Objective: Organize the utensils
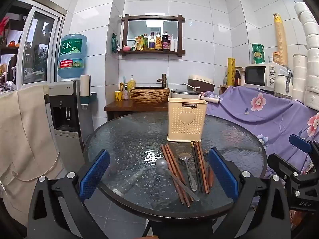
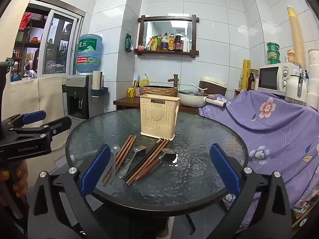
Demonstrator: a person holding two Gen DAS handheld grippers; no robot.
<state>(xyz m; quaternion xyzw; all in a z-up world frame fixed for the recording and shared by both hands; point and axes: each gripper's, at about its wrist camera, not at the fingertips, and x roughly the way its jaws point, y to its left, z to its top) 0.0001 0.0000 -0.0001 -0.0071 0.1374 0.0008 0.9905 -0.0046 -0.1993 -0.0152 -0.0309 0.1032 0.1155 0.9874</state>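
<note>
Both claws hang in the air short of the near edge of the round glass table [image 1: 119, 131], fingers spread wide and holding nothing. The left claw [image 1: 159, 175] faces the table's near middle; the right claw [image 2: 159, 169] sits just beside it, on its right.

Past them, near the front edge, the utensils lie in a loose row, handles toward the claws: a clear plastic spoon [image 2: 114, 157], brown chopsticks [image 2: 121, 155], a metal spoon [image 2: 131, 161], dark chopsticks [image 2: 149, 155] and a wooden-handled spoon [image 2: 157, 163]. In the left view the clear spoon's handle crosses over the brown chopsticks. Just behind them, toward the middle of the table, stands a cream perforated holder [image 2: 157, 117], upright and apparently with nothing sticking out of its open top.

By the look of it, nothing is sorted yet; this is the approach before the first pick. Next, one claw needs to drop over a single handle or chopstick bundle, close on it, lift and tip it into the holder.
</note>
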